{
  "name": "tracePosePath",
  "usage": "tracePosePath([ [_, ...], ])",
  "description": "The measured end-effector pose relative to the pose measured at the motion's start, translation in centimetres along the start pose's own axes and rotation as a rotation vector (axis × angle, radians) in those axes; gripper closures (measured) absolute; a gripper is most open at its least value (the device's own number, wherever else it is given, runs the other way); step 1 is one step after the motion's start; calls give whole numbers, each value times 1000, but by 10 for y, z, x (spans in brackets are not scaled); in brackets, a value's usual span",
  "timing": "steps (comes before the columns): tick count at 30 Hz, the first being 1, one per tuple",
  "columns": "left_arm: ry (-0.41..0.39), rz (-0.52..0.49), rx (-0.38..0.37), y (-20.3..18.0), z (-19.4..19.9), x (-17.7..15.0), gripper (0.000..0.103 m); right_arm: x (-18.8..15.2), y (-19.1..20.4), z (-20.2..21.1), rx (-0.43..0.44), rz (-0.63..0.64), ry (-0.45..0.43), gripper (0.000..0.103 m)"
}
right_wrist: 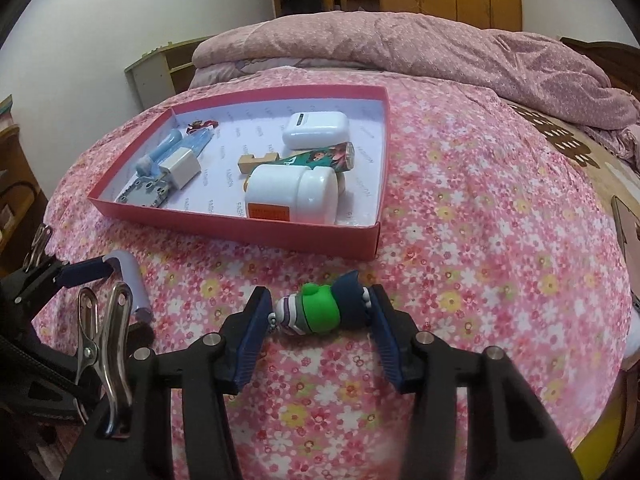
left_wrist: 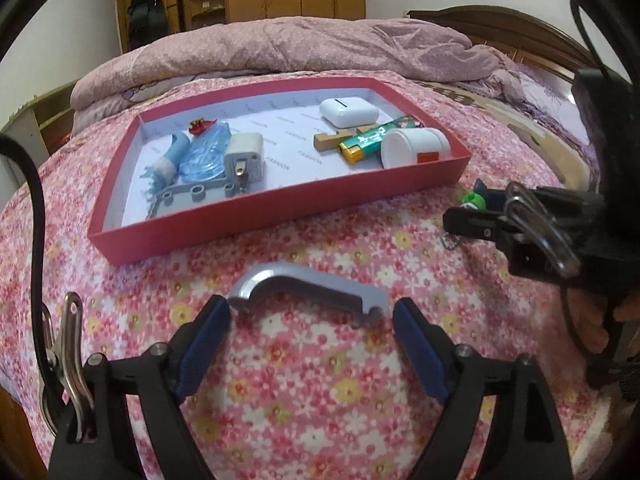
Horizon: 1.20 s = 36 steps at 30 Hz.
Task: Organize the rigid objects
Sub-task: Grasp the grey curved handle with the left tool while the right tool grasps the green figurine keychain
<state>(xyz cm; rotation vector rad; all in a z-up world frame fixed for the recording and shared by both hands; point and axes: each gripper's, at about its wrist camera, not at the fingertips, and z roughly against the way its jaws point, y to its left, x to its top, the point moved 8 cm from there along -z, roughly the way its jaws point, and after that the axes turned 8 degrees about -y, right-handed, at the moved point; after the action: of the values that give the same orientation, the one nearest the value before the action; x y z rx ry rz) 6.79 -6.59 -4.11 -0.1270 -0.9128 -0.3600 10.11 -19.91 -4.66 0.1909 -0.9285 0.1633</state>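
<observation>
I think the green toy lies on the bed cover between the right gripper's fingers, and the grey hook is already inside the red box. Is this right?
Not quite. The grey hook is outside the red box, on the bed cover by the left gripper, as the left wrist view shows. The green toy part is right.

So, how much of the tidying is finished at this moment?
Mostly done: the red tray already holds the charger plug, earbud case, white jar and other small items. In hand: the right gripper has its fingers around the green figurine, though full contact is unclear. Left: the grey bracket lies on the bedspread between the open left gripper fingers.
</observation>
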Motion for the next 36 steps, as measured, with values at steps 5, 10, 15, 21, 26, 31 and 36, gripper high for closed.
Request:
tracePosePath([
  [5, -16, -17, 11, 1, -7, 4, 16, -1, 0, 1, -5, 7, -4, 52],
  [10, -17, -10, 12, 2, -9, 5, 16, -1, 2, -1, -20, 28, -11, 52],
  [15, -14, -14, 23, 2, -9, 6, 19, 0, 3, -1, -28, 32, -13, 52],
  [21, -4, -1, 22, 5, -8, 8, 24, 3, 0, -2, -12, -6, -19, 52],
  [26, -14, 18, 29, 10, 1, 6, 24, 4, 1, -1, -13, -21, -33, 53],
  [31, -25, 48, 36, 19, 8, 14, 24, 2, 2, 3, 18, -60, -26, 53],
  [36, -53, 68, 39, 26, 16, 26, 24, 5, 9, 6, 48, -66, -20, 53],
])
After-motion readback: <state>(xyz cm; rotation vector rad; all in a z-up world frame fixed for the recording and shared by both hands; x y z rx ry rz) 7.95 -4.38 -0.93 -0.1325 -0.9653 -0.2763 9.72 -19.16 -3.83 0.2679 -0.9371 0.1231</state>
